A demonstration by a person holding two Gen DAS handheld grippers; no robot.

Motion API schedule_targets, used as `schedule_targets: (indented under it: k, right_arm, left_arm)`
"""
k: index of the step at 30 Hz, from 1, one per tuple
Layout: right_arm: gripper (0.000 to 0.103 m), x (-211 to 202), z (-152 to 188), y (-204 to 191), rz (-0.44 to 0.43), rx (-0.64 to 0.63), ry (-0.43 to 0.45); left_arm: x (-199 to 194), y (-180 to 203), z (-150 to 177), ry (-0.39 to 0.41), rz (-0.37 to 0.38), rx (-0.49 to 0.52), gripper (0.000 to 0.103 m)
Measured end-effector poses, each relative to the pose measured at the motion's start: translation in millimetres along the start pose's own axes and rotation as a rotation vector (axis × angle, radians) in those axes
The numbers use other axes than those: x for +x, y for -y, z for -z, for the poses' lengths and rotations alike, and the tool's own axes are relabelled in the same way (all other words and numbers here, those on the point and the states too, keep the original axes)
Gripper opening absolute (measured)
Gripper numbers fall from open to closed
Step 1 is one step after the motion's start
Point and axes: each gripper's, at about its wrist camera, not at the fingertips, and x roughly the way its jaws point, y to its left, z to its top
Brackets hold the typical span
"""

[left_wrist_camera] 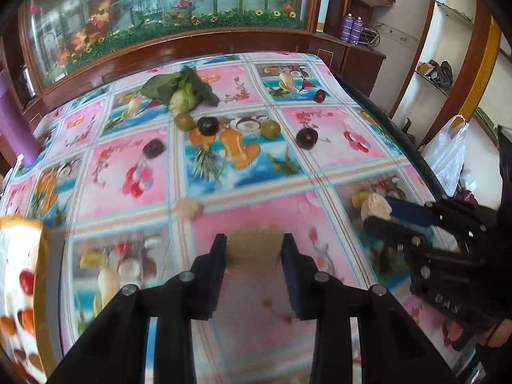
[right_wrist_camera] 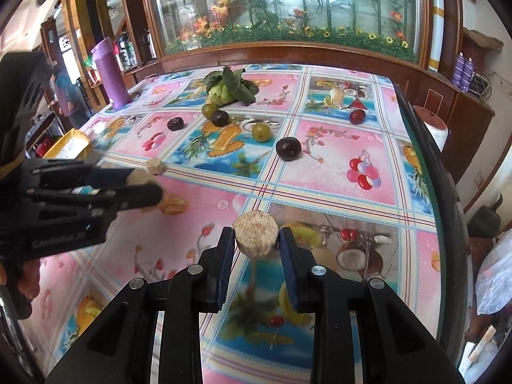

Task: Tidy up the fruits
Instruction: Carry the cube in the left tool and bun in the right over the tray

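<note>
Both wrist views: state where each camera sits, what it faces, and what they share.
Left wrist: on the left gripper, facing the far cabinet; its fingers flank a tan block; the right gripper shows.
Right wrist: on the right gripper, same facing; fingers flank a tan cylinder; left gripper shows.
Shared: scattered plums, leafy vegetable.

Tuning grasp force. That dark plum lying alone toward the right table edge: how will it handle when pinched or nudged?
The dark plum looks round and smooth, so a nudge would probably roll it, maybe toward the table edge. Its glossy skin may slip between flat pads. Likely firm but bruisable; pinch gently.
</note>
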Motion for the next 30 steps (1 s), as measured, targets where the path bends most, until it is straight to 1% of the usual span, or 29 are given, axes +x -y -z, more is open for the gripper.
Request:
schedule_targets:
  k: [6, 8, 11, 14, 17, 21, 30]
  right_arm:
    - [0.028, -16, 15, -12, -0.001, -0.024, -0.017]
    - [0.028, -21, 22, -18, -0.003, -0.033, -0.03]
    - [0.028, -27, 34, -31, 0.001, -0.055, -0.054]
    - [0.028, -31, 44, -45, 0.01, -0.073, -0.074]
    - [0.028, -35, 50, -57, 0.009, -0.054, -0.08]
    - [0.028, -36, 51, -78, 0.006, -0.051, -0.081]
    - [0.028, -25, 38, -142, -0.029, -0.125, -0.087]
  left_arm:
    - [-35, -12, 42, 0.01, -0.046, -0.092, 0.037]
    - [-46, -17, 55, 0.013, -0.069, -0.12, 0.037]
    - [-62, -26, 72, 0.021, -0.084, -0.151, 0.037]
    - [-74, -36, 86, 0.034, -0.09, -0.162, 0.037]
    - [-85, -47, 96, 0.045, -0.083, -0.177, 0.037]
    - [-97, -61, 106, 0.063, -0.08, -0.189, 0.037]
    - [-117, -103, 127, 0.087, -0.098, -0.232, 0.037]
